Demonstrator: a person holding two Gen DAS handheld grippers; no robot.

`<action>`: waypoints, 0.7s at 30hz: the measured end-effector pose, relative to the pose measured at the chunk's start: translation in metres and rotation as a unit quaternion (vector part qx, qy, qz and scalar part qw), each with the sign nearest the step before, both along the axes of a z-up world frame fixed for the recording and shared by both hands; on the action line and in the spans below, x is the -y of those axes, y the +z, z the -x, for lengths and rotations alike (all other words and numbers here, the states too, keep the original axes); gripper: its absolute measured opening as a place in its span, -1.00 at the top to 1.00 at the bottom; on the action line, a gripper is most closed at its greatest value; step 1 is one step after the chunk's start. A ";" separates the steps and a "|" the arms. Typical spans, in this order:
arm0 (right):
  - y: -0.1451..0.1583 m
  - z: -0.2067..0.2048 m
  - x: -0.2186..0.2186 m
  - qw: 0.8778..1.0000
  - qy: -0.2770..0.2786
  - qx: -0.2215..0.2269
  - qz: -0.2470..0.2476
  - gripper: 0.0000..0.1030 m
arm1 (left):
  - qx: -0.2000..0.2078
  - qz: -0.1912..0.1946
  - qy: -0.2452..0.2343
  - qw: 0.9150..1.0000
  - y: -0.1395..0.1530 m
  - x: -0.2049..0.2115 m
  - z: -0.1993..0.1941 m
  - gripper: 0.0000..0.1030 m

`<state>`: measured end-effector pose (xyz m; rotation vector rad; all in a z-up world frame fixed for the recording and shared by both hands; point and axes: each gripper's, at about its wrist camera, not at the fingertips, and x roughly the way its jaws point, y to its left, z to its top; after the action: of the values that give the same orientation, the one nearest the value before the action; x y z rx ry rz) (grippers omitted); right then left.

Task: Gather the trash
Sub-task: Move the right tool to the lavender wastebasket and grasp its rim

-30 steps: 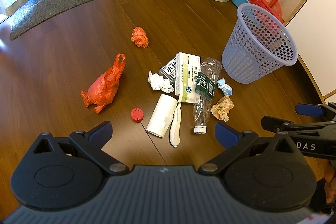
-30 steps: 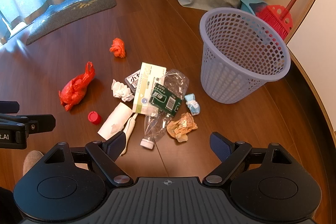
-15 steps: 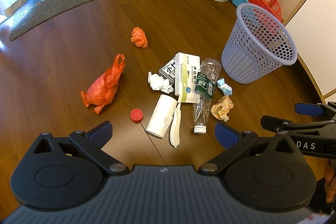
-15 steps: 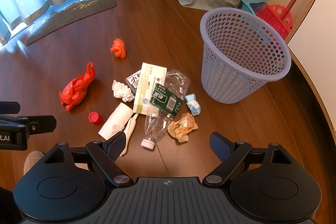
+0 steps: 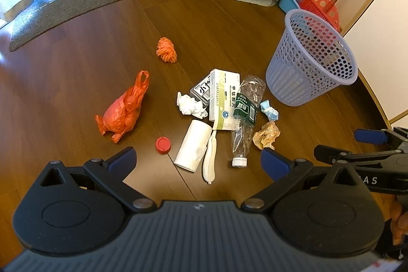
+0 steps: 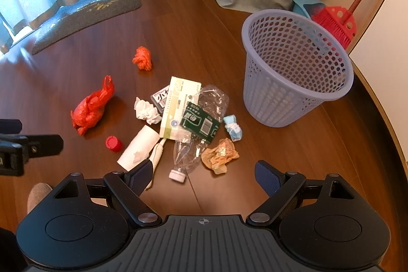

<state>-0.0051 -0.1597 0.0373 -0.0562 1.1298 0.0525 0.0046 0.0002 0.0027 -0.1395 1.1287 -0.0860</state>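
Both tools point(image 5: 199, 159) point(image 6: 204, 173) wide open, empty, above trash pile point(image 6: 188, 119) beside basket point(image 6: 293, 83)

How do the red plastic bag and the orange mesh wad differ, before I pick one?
The red plastic bag is larger, glossy and elongated, with a handle loop sticking up; the orange mesh wad is a small, netted, rounded clump. The bag lies nearer the left gripper; the wad sits farther off. Both lie loose on the floor.
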 end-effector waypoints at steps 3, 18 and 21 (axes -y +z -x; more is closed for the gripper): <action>0.003 0.000 0.006 1.000 0.003 0.000 -0.001 -0.65 | 0.000 0.005 0.000 1.000 0.002 0.000 -0.004 -0.98; 0.063 -0.085 0.052 0.989 0.141 -0.012 -0.042 -0.65 | 0.029 0.016 -0.026 0.999 0.026 0.005 -0.036 -0.97; 0.079 -0.096 0.061 0.984 0.175 -0.012 -0.032 -0.65 | 0.025 0.025 -0.023 0.999 0.028 0.003 -0.045 -0.97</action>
<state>0.0914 -0.2210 0.1158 -0.1972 1.1304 0.4041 0.0501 -0.0028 0.0310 -0.1560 1.0804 -0.1575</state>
